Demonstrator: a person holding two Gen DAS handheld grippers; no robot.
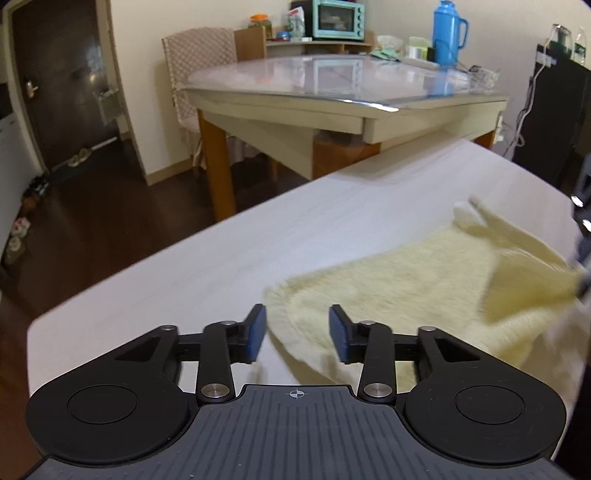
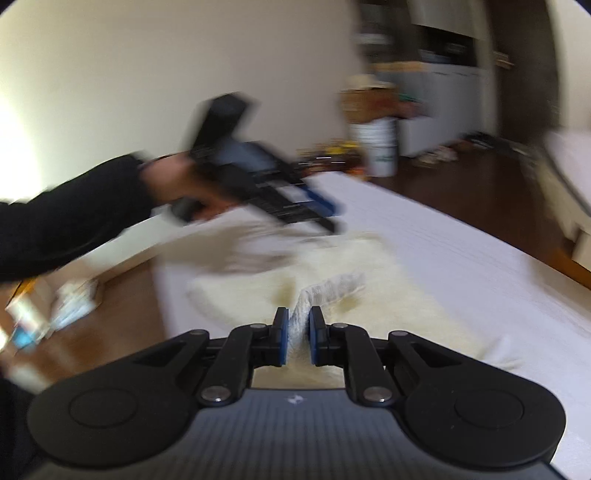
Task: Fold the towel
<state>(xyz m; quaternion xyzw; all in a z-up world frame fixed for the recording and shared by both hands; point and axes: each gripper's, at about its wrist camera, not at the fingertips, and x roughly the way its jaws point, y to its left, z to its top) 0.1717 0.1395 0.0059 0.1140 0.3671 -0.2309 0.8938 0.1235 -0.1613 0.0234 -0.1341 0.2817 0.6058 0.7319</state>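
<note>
Towel [image 1: 399, 280]: pale yellow, fluffy, lying on the white table [image 1: 221, 236]; its near left corner rests just beyond the left gripper, partly between the blue pads.
Left gripper [image 1: 297, 334]: jaws apart, pads clear of the cloth, nothing grasped; the right wrist view shows it, blurred, carried by a hand [image 2: 177, 184] in a black sleeve [image 2: 74, 214] above the far left part of the towel.
Right gripper [image 2: 299, 334]: clenched on a raised fold of the towel, cloth pinched between both pads; the lifted edge runs away to the far right.
Towel, right side: drawn up off the table toward the right gripper.
Beyond the table: a second, glass-topped table [image 1: 332, 77] with a blue flask [image 1: 448, 31]; a mint-green oven [image 1: 338, 18] stands behind it.
Writing: none legible in either view.
</note>
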